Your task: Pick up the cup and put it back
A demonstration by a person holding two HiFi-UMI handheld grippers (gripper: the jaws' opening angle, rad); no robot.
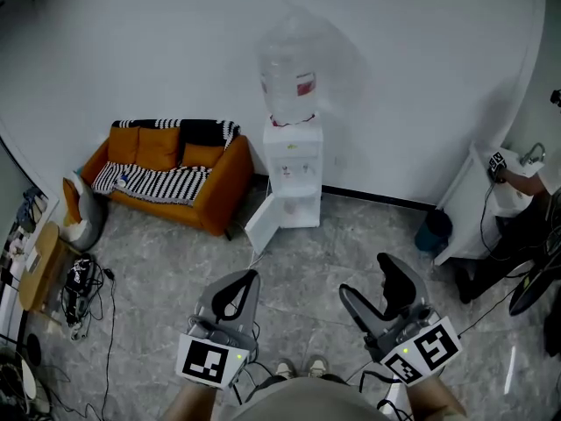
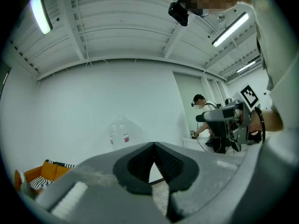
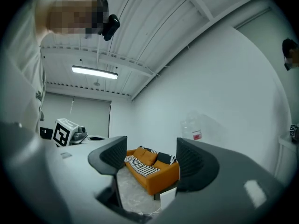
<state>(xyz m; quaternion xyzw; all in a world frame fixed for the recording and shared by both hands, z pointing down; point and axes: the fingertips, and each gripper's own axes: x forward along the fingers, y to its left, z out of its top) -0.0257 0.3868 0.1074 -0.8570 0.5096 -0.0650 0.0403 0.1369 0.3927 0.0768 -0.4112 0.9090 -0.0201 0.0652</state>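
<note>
**Head view.** The left gripper point(image 1: 239, 281) and the right gripper point(image 1: 370, 277) are held side by side and apart above a grey marbled floor point(image 1: 158, 253). Ahead of both, against the white wall point(image 1: 131, 42), stands a white water dispenser point(image 1: 293, 160) topped by a clear bottle point(image 1: 287, 77). Its lower cabinet door point(image 1: 263, 222) hangs open on the side of the left gripper. Beyond and to the left of the left gripper, an orange sofa point(image 1: 166, 169) with a striped throw stands by the wall. Cables point(image 1: 83, 288) lie tangled on the floor at that gripper's far left. To the right of the right gripper, a second person point(image 1: 526, 209) stands at a white counter point(image 1: 473, 200).

**Left gripper view.** The jaws are clenched pad to pad with nothing between them. The bottle shows above and left of their tips, the sofa low at the far left, and the right gripper to the right with the second person beyond it. A ribbed white ceiling point(image 2: 117, 27) with a strip lamp point(image 2: 39, 13) spans overhead.

**Right gripper view.** The jaws are spread wide and released, gripping nothing. The sofa appears through the gap between them, well beyond, and the bottle shows above the right-hand jaw. The left gripper's marker cube lies to the left of the jaws.

The cup cannot be made out in any view.
</note>
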